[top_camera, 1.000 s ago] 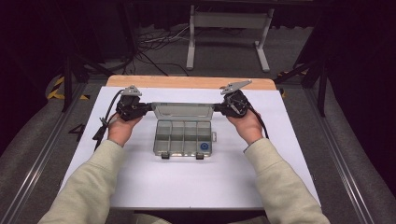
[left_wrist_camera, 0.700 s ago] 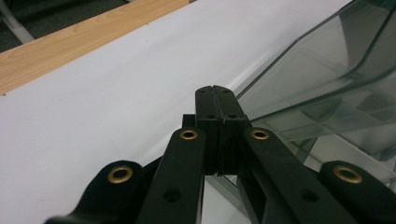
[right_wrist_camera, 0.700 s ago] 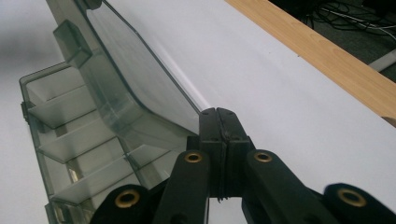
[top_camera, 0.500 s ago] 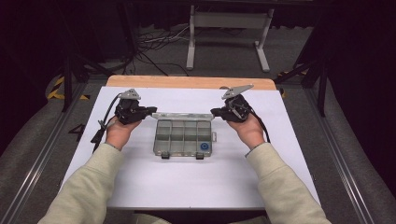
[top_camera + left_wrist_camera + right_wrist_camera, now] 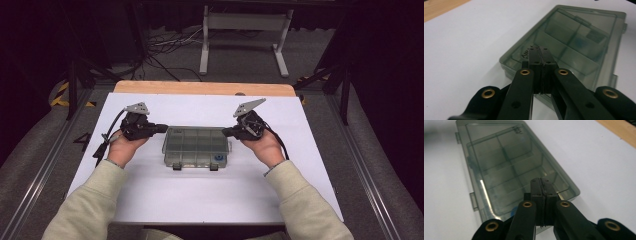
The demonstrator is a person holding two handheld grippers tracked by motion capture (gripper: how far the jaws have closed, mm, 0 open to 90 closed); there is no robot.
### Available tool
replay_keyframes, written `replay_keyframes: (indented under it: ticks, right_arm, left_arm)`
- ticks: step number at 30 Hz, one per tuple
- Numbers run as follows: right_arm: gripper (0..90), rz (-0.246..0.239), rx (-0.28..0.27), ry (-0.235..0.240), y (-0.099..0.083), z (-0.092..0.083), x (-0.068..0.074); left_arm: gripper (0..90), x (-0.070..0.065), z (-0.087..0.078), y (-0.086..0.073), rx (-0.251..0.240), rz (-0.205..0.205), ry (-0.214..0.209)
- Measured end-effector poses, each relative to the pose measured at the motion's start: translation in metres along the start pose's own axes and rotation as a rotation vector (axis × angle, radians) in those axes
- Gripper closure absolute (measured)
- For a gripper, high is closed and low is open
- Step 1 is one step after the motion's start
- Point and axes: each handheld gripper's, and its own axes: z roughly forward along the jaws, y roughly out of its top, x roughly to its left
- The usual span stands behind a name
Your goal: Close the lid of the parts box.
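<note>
Compartment box (image 5: 196, 146) lid-down mid worktop (image 5: 200, 195); left gripper (image 5: 161, 128) and right gripper (image 5: 226, 132), both pressed together and empty, flank its short ends, likely to steady or nudge it

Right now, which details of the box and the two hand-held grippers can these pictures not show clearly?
- Box contents: too small in the high view; the smoky lid blurs them in both gripper views.
- Lid lettering: half covered by the left hand-held gripper.
- Whether the right hand-held gripper touches the box: its own shut jaws cover the spot.
- Latches: too small to tell whether fastened.
</note>
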Motion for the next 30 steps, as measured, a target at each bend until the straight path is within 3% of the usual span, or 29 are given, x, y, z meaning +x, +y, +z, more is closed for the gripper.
replay_keyframes:
  ticks: [4, 11, 18, 30]
  right_arm:
    - [90.0, -0.023, 0.044, 0.026, 0.000, 0.002, 0.008]
    - [89.6, -0.055, 0.149, 0.072, 0.003, 0.008, 0.017]
    - [89.6, -0.059, 0.185, 0.094, 0.005, 0.010, 0.021]
    - [89.8, -0.073, 0.259, 0.125, 0.004, 0.018, 0.027]
  left_arm:
    - [89.4, -0.006, 0.001, 0.000, 0.056, 0.042, -0.011]
    - [89.4, -0.011, 0.001, 0.001, 0.117, 0.040, -0.058]
    - [89.1, -0.017, 0.006, 0.000, 0.208, 0.060, -0.084]
    - [89.0, -0.025, 0.013, 0.000, 0.276, 0.094, -0.091]
